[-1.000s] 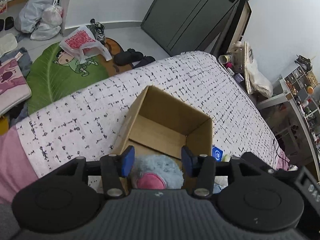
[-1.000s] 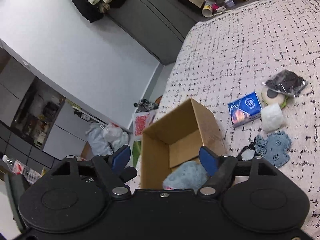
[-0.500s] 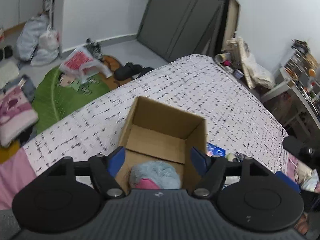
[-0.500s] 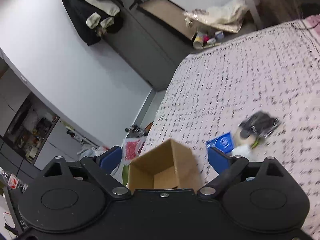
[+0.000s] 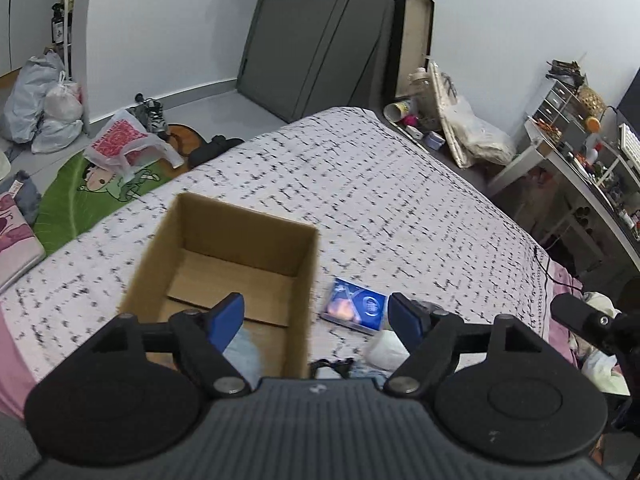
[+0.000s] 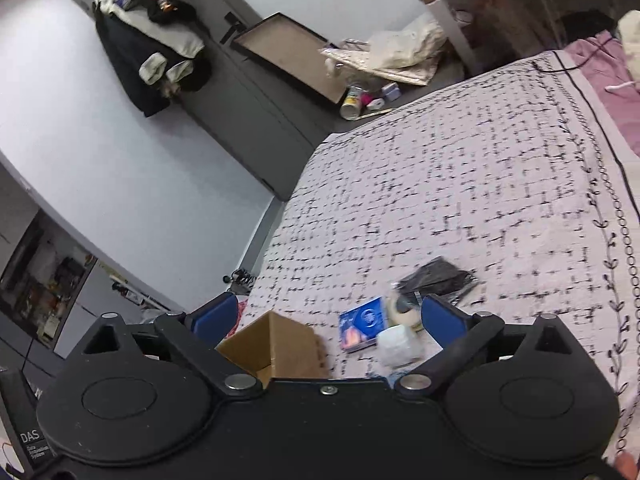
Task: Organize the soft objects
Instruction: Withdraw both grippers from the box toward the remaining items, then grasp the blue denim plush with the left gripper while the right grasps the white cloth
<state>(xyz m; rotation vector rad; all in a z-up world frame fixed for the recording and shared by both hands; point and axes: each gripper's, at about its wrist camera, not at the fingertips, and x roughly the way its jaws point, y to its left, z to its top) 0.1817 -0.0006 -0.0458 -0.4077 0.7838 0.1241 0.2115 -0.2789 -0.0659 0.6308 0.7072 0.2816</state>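
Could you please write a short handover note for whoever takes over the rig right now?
Left gripper: jaws opening, nothing between them.
Right gripper: jaws opening, also empty.
Cardboard box stands open on the bed; the blue plush lies inside at its near end.
Left on the bed beside the box: blue packet, white soft wad, black pouch and a round item I cannot identify.
Next, probably: pick up the white wad.

Bed [image 5: 400, 184] under a white spread with black dashes. On it, ahead of the left gripper [image 5: 316, 312], an open cardboard box [image 5: 232, 248]; right of the box, a blue packet [image 5: 356, 306], a white soft lump [image 6: 400, 346] and a black pouch [image 6: 438, 278].
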